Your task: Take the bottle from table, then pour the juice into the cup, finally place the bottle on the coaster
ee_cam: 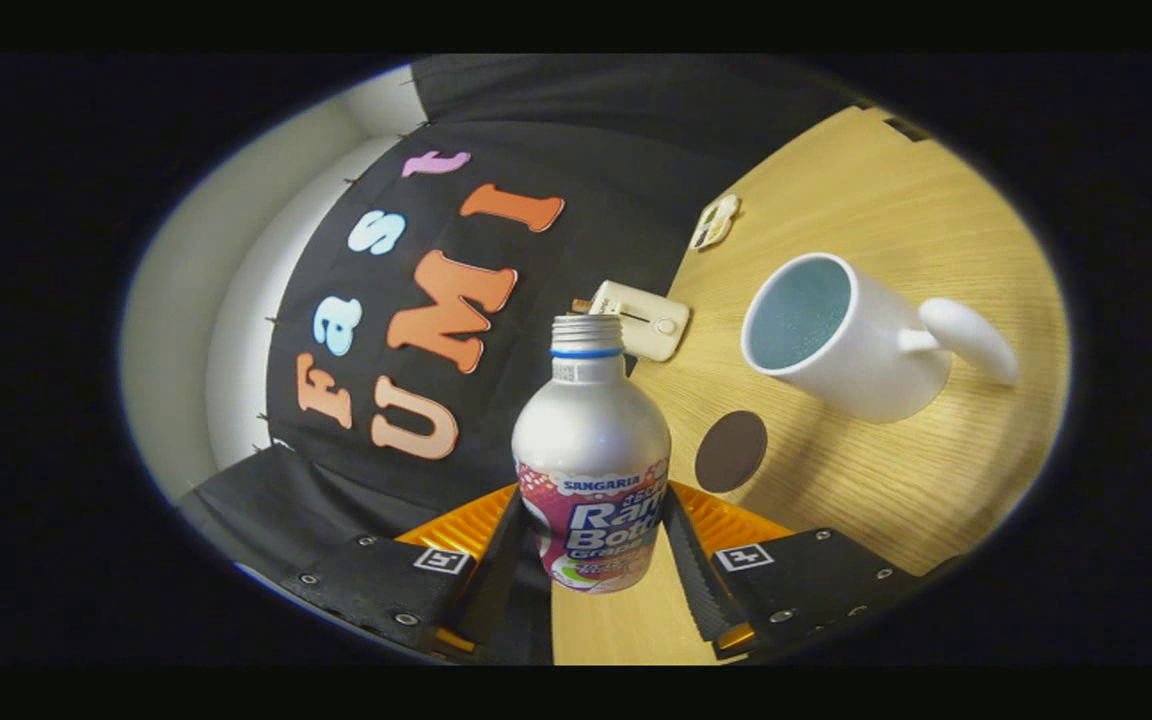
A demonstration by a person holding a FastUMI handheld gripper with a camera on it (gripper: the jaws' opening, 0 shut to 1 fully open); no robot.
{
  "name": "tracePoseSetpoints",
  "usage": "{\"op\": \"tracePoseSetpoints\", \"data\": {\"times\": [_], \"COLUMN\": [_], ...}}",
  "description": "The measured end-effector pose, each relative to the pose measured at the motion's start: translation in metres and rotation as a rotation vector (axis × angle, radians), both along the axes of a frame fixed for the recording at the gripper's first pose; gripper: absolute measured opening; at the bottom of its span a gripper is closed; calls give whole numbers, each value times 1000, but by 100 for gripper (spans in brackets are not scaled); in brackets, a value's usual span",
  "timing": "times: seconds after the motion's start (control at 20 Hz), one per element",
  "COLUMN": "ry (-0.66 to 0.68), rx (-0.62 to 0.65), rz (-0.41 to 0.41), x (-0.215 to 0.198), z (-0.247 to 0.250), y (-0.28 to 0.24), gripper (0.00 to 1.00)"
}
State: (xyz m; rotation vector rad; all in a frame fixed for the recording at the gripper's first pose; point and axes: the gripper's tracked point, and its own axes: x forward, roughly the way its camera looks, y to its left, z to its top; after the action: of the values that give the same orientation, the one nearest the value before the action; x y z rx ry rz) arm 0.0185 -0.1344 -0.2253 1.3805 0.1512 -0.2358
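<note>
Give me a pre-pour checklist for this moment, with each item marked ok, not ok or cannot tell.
1. Grip: the gripper has its jaws on both sides of the silver aluminium bottle with the pink label; ok.
2. Cap off: the threaded neck looks bare; ok.
3. Bottle tilted with the view, table slanted behind it; spilling: cannot tell.
4. White ceramic mug with the pale blue inside stands on the wooden table, mouth unobstructed; ok.
5. Bottle neck over the mug: not ok, the mug lies beyond and aside.
6. Round dark brown coaster is free; ok.
</note>
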Motion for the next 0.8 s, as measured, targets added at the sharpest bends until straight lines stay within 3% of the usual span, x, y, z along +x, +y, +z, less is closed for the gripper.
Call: {"op": "tracePoseSetpoints", "data": {"times": [0.55,0.8], "ry": [-102,-123], "rx": [328,397], "rz": [-124,-138], "x": [-3,-3], "z": [11,16], "y": [-13,-18], "gripper": [74,74]}}
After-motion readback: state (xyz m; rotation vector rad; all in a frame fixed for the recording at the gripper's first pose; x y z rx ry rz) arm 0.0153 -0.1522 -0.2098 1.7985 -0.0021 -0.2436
